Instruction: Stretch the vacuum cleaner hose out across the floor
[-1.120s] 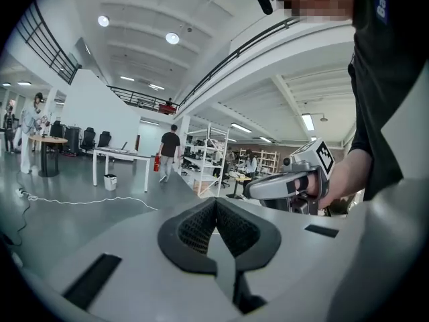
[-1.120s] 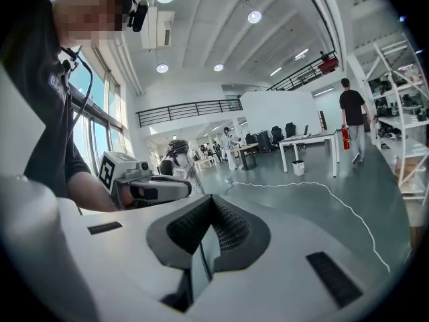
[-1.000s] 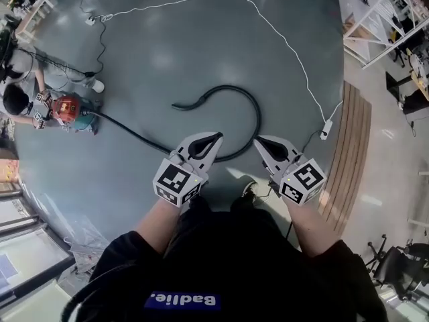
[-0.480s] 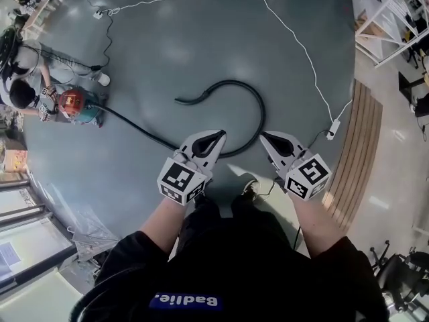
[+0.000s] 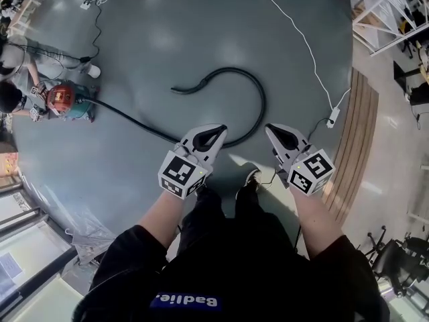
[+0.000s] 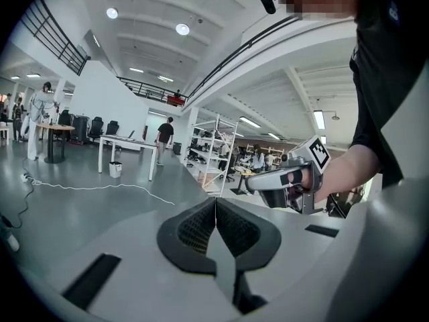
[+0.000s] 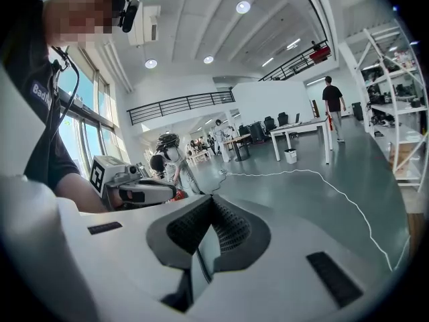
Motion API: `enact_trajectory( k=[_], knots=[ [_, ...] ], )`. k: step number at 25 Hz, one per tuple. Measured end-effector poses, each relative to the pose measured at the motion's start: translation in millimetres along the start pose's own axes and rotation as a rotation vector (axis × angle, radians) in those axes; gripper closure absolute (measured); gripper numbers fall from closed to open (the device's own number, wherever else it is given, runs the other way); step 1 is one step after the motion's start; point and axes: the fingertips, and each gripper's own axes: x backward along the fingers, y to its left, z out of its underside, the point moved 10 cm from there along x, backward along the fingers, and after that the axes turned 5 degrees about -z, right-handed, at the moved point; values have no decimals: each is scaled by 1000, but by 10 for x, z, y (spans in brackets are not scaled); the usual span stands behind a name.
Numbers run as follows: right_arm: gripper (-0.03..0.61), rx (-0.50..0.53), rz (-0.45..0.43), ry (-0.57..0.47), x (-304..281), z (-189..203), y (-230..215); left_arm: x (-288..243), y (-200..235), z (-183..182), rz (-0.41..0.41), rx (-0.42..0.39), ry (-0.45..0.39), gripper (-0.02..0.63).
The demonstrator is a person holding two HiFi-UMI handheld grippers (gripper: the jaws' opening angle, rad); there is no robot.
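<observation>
- Red canister vacuum cleaner (image 5: 62,98) is sitting on the glossy grey-blue floor (image 5: 167,39) at the far left, and a person (image 5: 10,98) is crouching just beside it.
- A long black vacuum hose (image 5: 263,106) is running from that canister rightward across the floor. It is passing under the tip of the left gripper in the head view, then curling up and back in a wide hook, with its free end lying well ahead of both grippers.
- The white left gripper (image 5: 221,130), which carries a cube of black-and-white square markers, is hanging above the floor. Its jaws are pressing together with nothing between them.
- On the wearer's black top (image 5: 228,260), a blue label (image 5: 184,302) is showing white lettering that seems to read "Badlie."
- The white right gripper (image 5: 269,127) is hanging just right of the hose's curve, also clenched on nothing.
- A thin white cable (image 5: 301,39) is trailing down the floor to a white power strip (image 5: 331,117).
- Pale wooden slats (image 5: 352,153) are lying along the right edge.
</observation>
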Motion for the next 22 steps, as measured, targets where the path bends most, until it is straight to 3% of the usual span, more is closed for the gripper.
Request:
enact_trajectory(
  k=[11, 17, 22],
  knots=[
    [583, 2, 40, 5, -552, 27, 209, 164, 383, 314, 71, -32, 22, 604],
    [583, -5, 41, 1, -614, 140, 165, 39, 408, 581, 100, -72, 108, 604],
    [583, -66, 10, 11, -532, 346, -227, -243, 283, 747, 68, -91, 191, 603]
  ],
)
